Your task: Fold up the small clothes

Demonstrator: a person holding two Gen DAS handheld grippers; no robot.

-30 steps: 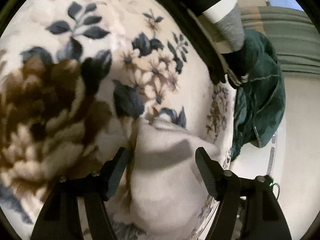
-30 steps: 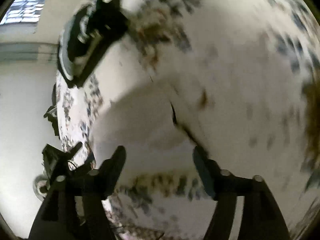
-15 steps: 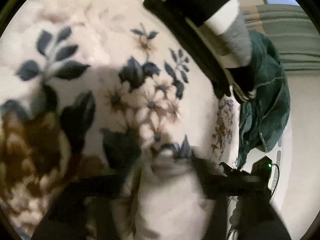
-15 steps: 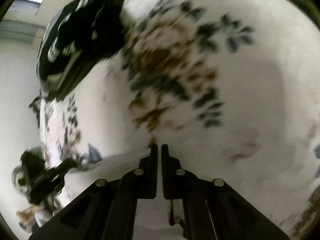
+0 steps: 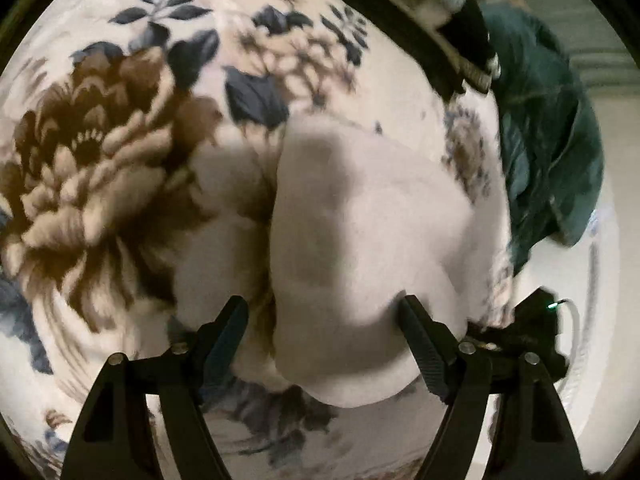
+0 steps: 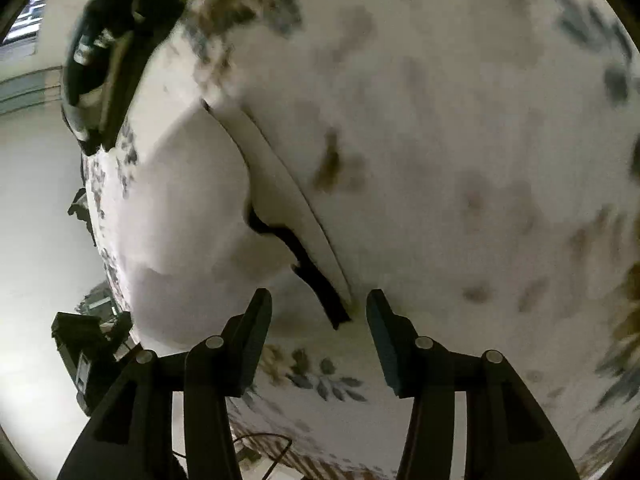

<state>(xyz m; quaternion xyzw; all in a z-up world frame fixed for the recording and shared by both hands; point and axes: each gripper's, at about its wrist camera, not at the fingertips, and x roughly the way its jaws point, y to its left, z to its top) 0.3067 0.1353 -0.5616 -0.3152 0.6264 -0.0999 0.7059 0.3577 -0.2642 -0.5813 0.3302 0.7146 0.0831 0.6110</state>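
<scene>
Floral fleece blanket (image 5: 120, 168), dark green garment (image 5: 552, 152) heaped at its edge, pale floor (image 6: 36, 208)

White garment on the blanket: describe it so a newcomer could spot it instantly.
Start from the floral fleece blanket covering the surface. Just ahead of the open left gripper lies the white garment, a plain, smooth folded piece. Unlike the dark green garment at the blanket's edge, it is pale and patternless.

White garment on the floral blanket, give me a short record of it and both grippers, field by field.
item: white garment, lying on the floral blanket
shape: rounded, with an overlapping layer and a dark edge visible in the right wrist view
left gripper: open, garment between its fingers
right gripper: open, over the garment's edge
nearby: dark green garment at the blanket's edge
</scene>
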